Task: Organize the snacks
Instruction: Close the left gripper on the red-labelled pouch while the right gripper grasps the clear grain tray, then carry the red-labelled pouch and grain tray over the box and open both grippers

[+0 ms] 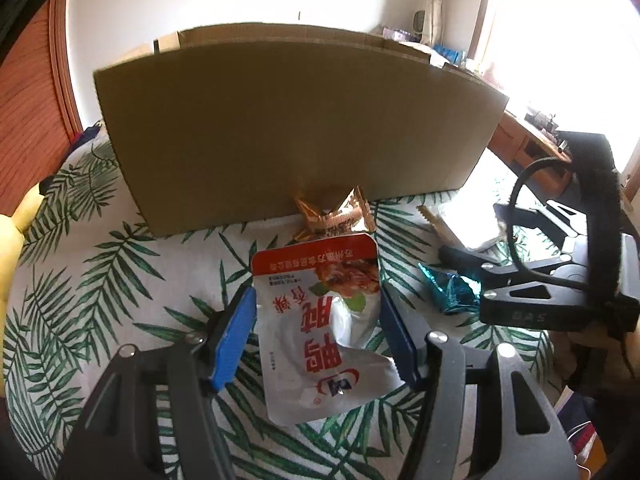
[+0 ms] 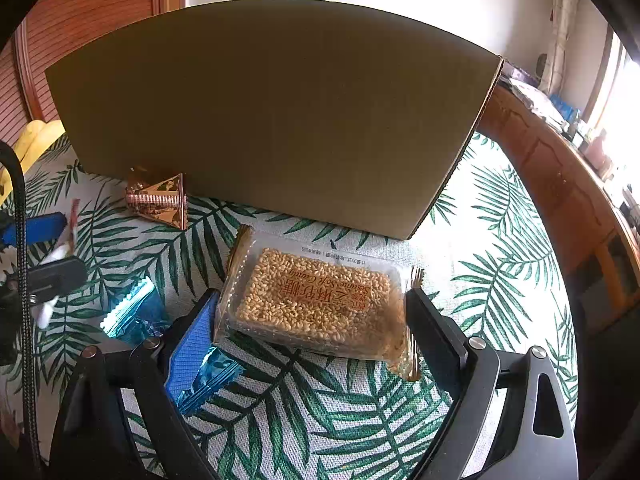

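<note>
Directly ahead stands your cardboard box point(image 1: 296, 132) at the leaf-print cloth's point(image 1: 100, 280) far edge. Your right gripper point(image 2: 312, 312) brackets the sesame candy pack point(image 2: 316, 300) lengthwise, jaws wide. Your left gripper point(image 1: 316, 328) pinches the white pouch point(image 1: 320, 320), its length pointing boxward.

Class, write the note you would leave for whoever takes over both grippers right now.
Left gripper: jaws around the white-and-red pouch, seemingly gripping it.
Right gripper: open wide around the sesame candy pack, which lies on the leaf-print cloth.
Copper wrapper sits against the box; blue wrapper lies loose between the grippers.
Done: nothing visibly boxed; the inside is hidden.
Left: probably move all four into the box.
</note>
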Demonstrator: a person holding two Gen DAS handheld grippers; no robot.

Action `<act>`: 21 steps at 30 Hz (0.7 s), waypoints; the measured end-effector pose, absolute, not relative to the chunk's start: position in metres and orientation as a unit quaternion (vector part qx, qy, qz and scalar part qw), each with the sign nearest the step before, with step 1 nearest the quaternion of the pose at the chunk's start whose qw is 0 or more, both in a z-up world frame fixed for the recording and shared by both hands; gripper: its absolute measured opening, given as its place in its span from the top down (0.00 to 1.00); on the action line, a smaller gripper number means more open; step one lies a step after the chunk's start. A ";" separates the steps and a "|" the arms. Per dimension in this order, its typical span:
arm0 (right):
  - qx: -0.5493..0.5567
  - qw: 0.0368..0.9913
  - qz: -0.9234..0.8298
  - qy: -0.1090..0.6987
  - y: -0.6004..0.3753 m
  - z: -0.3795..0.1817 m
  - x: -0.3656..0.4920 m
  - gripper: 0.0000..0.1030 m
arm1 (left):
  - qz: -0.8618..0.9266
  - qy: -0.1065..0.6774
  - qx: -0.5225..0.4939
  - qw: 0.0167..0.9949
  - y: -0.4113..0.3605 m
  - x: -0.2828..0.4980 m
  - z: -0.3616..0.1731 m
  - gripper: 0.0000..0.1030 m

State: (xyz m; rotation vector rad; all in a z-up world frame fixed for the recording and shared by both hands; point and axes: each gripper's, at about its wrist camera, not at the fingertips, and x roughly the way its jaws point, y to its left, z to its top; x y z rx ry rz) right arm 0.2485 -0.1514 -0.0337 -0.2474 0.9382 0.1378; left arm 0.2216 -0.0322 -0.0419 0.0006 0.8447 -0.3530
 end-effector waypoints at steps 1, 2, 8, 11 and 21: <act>-0.119 0.882 0.066 0.450 -0.152 -0.034 0.248 0.11 | -0.171 0.404 0.000 0.899 -0.031 0.219 -0.039 0.41; -0.118 0.883 0.066 0.450 -0.155 -0.035 0.249 0.13 | -0.172 0.400 -0.001 0.900 -0.031 0.217 -0.036 0.41; -0.125 0.884 0.070 0.445 -0.159 -0.032 0.247 0.21 | -0.179 0.379 -0.001 0.908 -0.021 0.201 -0.019 0.41; -0.127 0.884 0.075 0.444 -0.162 -0.030 0.242 0.22 | -0.183 0.371 -0.002 0.910 -0.018 0.195 -0.011 0.41; -0.106 0.897 0.082 0.421 -0.181 -0.001 0.226 0.22 | -0.198 0.344 -0.002 0.918 -0.009 0.181 0.011 0.41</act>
